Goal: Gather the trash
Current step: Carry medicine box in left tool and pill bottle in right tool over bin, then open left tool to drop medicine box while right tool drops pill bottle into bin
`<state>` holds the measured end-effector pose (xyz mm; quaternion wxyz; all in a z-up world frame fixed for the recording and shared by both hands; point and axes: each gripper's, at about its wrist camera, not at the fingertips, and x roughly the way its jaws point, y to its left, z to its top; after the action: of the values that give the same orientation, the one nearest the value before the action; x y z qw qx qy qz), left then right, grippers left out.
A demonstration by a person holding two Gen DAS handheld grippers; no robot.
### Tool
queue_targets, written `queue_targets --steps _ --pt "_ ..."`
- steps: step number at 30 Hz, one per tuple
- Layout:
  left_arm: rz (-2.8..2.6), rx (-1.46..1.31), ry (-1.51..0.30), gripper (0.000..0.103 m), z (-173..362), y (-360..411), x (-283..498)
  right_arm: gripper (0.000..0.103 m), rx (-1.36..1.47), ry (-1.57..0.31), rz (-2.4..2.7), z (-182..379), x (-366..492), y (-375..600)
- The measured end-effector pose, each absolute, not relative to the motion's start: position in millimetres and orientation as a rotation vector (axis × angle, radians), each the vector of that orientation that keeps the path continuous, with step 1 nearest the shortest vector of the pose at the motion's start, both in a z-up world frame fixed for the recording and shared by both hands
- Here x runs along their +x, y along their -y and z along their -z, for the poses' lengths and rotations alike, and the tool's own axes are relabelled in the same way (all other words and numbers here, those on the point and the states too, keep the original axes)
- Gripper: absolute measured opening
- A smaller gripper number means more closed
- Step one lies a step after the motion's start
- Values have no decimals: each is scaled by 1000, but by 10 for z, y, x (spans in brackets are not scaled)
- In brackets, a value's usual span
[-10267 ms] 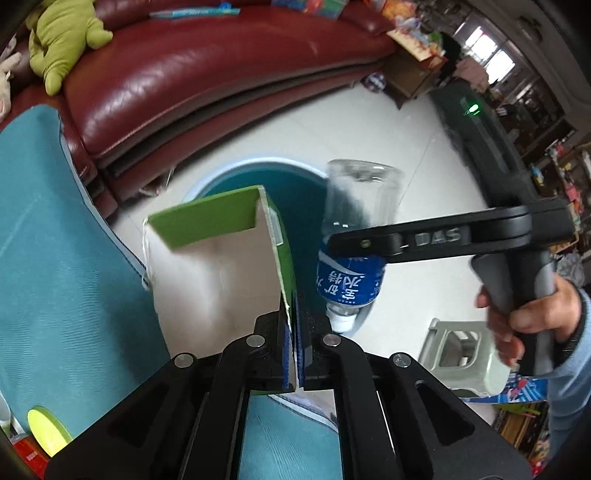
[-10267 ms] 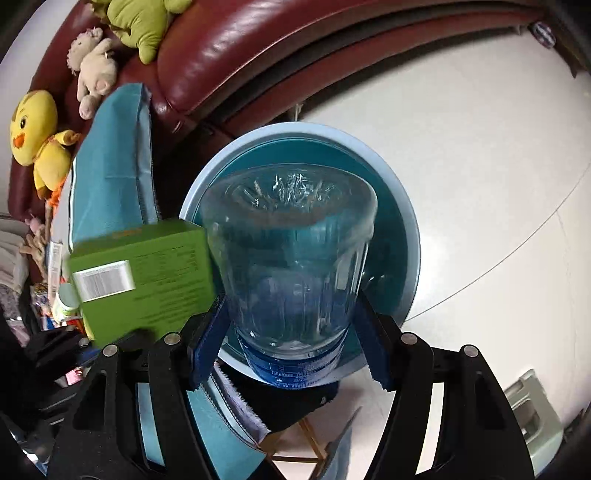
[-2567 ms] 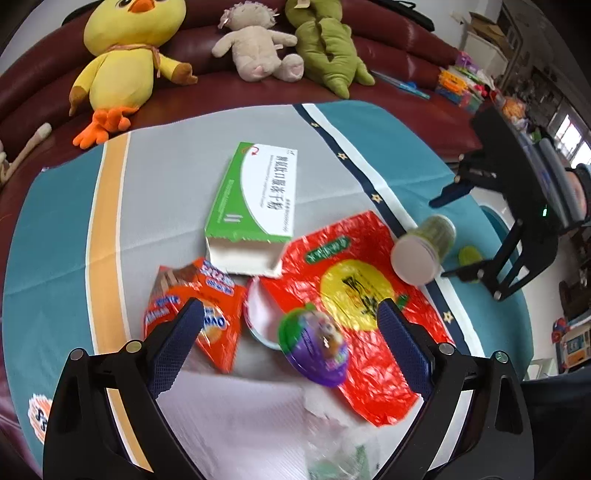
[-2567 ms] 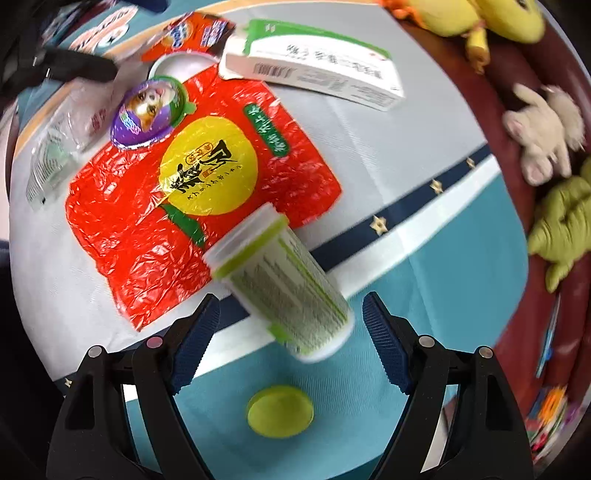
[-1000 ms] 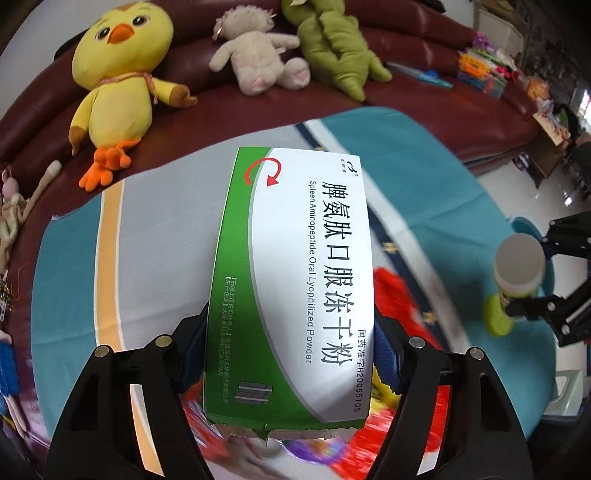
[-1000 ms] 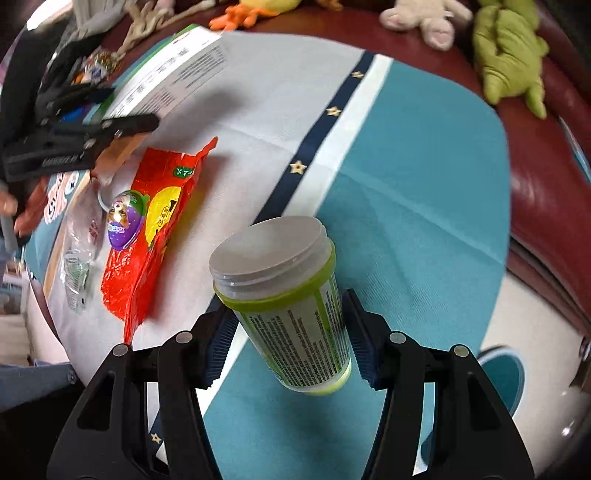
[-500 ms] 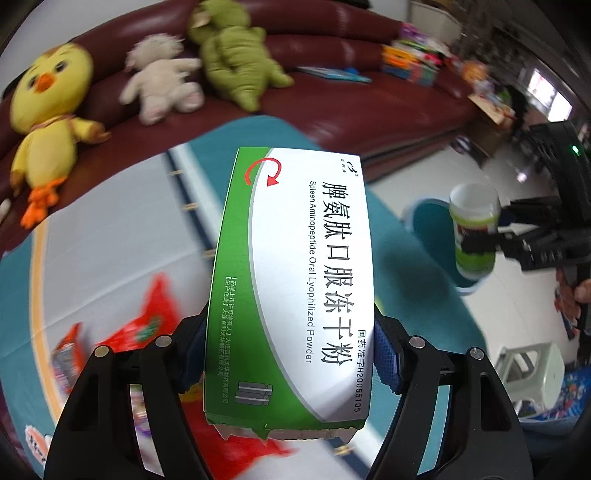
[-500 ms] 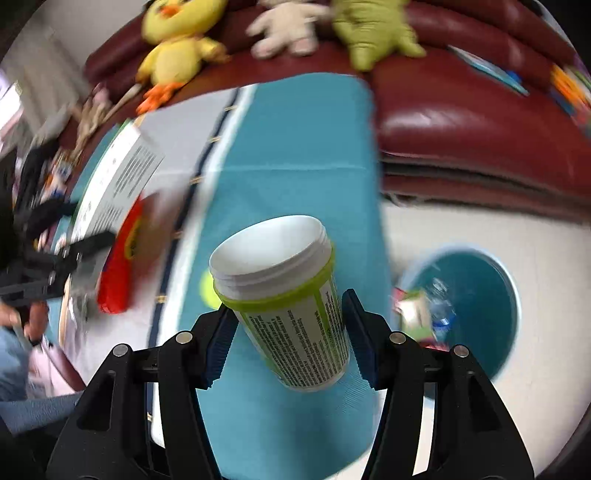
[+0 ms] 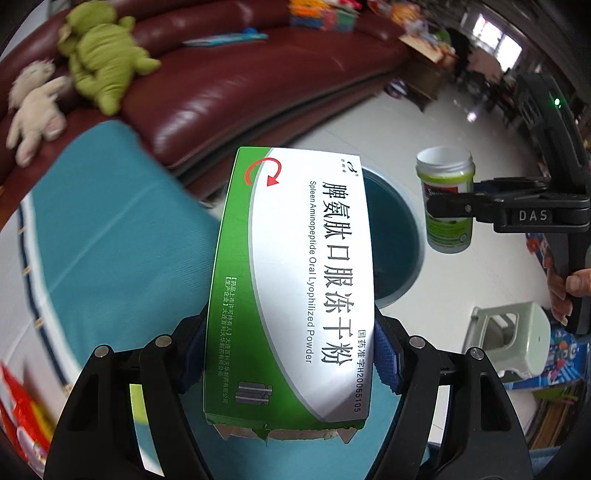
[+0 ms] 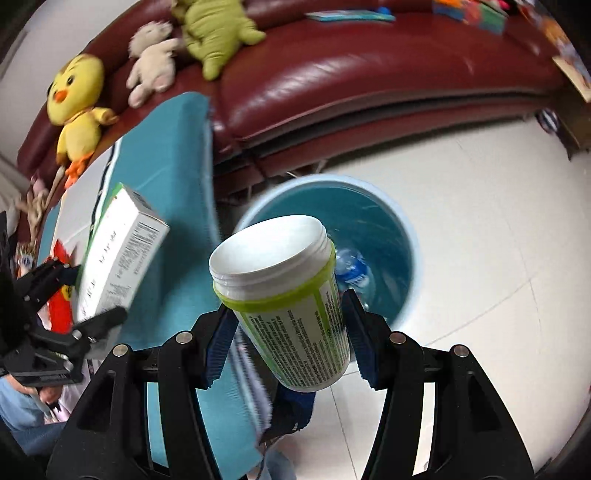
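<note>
Dark red sofa (image 10: 369, 74) ran along the back, with a yellow chick plush (image 10: 75, 99), a pale plush (image 10: 151, 70) and a green plush (image 10: 218, 31) on it. Teal tablecloth (image 9: 110, 229) hung at the table edge, just beside the round teal trash bin (image 10: 408, 236) on the white floor; a blue-labelled bottle (image 10: 352, 271) lay inside the bin.

Change since a second ago: both views had swung off the tabletop litter and toward the bin. Half a second back the bin was small and off to the side; now it sat right behind both loads. Only a corner of the red wrapper (image 9: 22, 410) showed at the left edge.

Left gripper (image 9: 288, 354) was clamped on the green-and-white medicine box (image 9: 291, 280), its far end over the bin's near rim. Right gripper (image 10: 288, 339) was closed around the white-lidded green jar (image 10: 288, 306), tilted, held above and just short of the bin mouth.

Judgement: carry phase nearly done, release over the bin is next. The jar looked better lined up than the box. Risk: the box could clip the rim and fall outside. More litter remained on the table.
</note>
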<state>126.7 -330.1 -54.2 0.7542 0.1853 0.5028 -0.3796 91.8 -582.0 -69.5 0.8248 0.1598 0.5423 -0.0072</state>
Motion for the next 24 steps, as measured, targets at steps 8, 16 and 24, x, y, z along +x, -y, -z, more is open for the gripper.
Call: queue_targets --steps 8,16,24 --pt "857 440 -1156 73 837 3881 1317 54 422 -1164 40 926 891 6217" --pt "799 461 -1185 79 993 4075 1385 54 457 -1172 45 1040 939 6358" --pt "796 450 -1199 81 1027 3977 1346 54 459 -1193 32 1141 992 6340"
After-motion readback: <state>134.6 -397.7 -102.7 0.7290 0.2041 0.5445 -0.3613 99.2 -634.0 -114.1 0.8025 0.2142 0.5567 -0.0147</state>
